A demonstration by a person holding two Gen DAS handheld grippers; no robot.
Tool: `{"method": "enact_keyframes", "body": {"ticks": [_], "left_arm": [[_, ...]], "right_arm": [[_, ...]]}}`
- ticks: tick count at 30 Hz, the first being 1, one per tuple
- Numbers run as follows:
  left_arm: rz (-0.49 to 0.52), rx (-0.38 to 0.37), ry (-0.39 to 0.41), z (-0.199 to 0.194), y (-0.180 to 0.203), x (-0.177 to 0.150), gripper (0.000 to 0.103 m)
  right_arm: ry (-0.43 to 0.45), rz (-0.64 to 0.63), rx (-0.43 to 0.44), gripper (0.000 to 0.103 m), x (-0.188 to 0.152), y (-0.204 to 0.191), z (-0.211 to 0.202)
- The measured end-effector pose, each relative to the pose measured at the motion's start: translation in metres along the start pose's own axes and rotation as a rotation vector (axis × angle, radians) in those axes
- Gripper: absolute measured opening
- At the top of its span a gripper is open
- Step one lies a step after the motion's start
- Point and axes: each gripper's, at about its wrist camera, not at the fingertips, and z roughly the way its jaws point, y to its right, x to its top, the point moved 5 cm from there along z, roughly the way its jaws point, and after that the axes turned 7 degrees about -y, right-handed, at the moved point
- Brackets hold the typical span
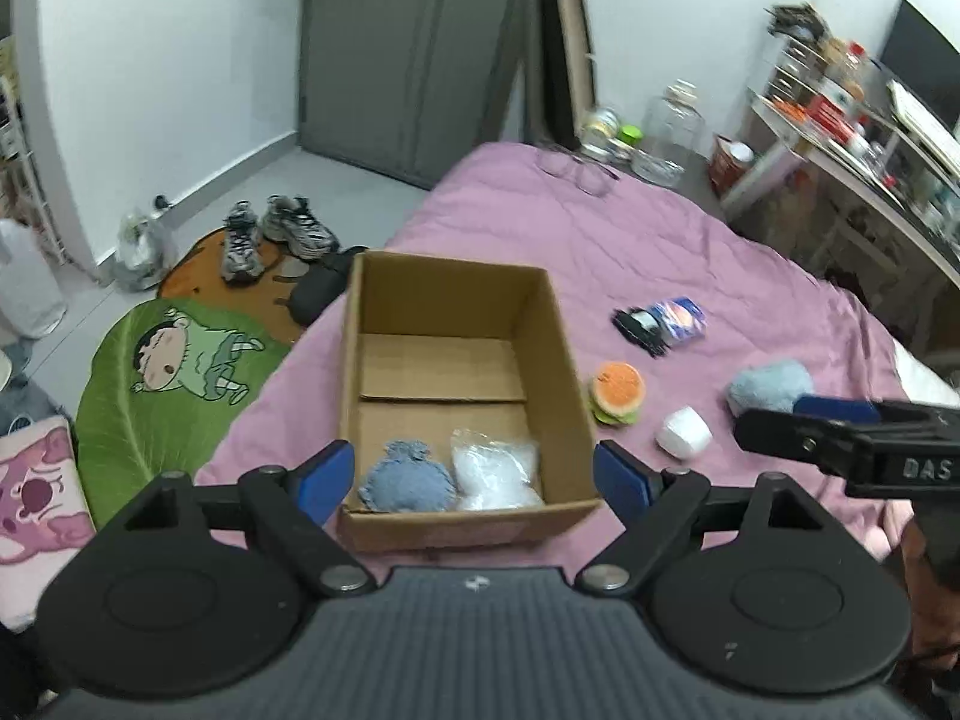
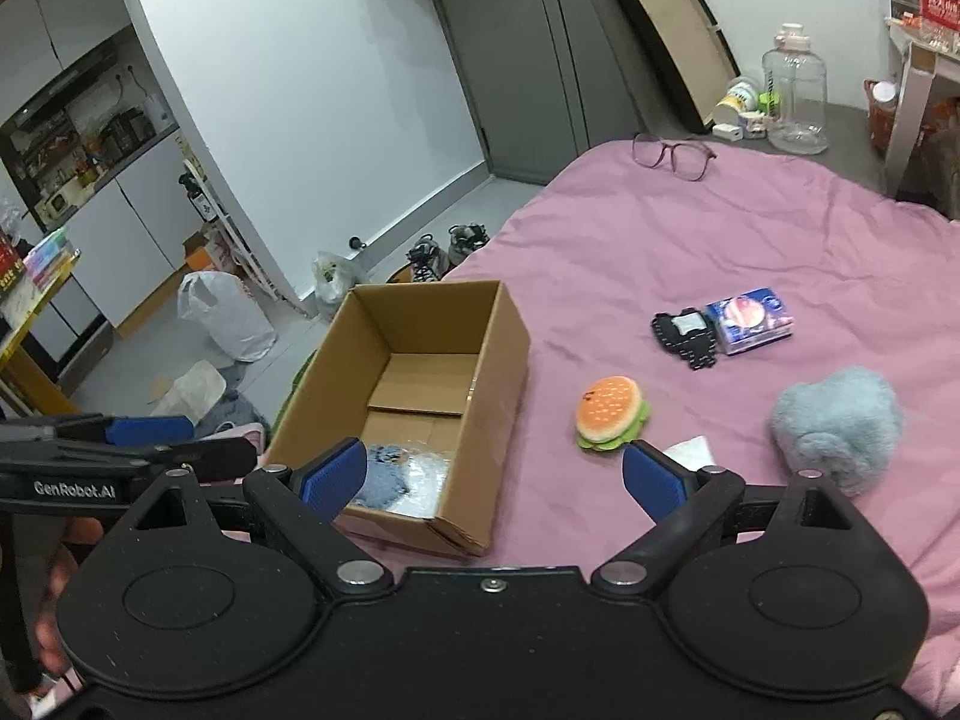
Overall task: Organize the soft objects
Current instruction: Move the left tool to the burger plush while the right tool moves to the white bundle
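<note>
Both grippers are empty with fingers spread wide, the left gripper (image 1: pixel 474 471) over the cardboard box (image 1: pixel 564 324), the right gripper (image 2: pixel 495 471) above the bed (image 2: pixel 720 240); the burger plush (image 2: pixel 612 413) lies nearest, just beside the box, so straddle its rounded sides and squeeze gently, since it will likely compress; the fluffy blue plush (image 2: pixel 837 420) looks bulkier; a denim pouch (image 1: pixel 408 480) and crinkly clear bag (image 1: pixel 495 471) already sit inside
</note>
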Motion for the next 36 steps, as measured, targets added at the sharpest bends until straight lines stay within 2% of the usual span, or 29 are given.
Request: {"method": "enact_keyframes", "body": {"ticks": [9,14,22,26,30,36], "left_arm": [[-0.041,0.006,0.013,-0.003,0.006,0.001,0.086],[-0.03,0.019,0.023,-0.003,0.014,0.006,0.086],[-0.008,-0.013,-0.04,0.014,0.031,0.007,0.089],[0.034,-0.015,0.03,0.007,0.042,0.011,0.089],[0.103,0.069,0.093,0.005,0.055,0.022,0.089],[0.14,0.056,0.057,0.023,0.072,0.039,0.089]], "right_arm": [[0.028,0.023,-0.003,0.092,-0.004,0.018,-0.016],[0.038,0.035,-0.011,0.092,-0.006,0.031,-0.022],[0.038,0.073,-0.025,0.092,-0.011,0.055,-0.021],[0.03,0.096,-0.034,0.092,-0.014,0.069,-0.018],[0.024,0.109,-0.041,0.092,-0.015,0.082,-0.015],[0.014,0.152,-0.043,0.092,-0.019,0.109,-0.006]]}}
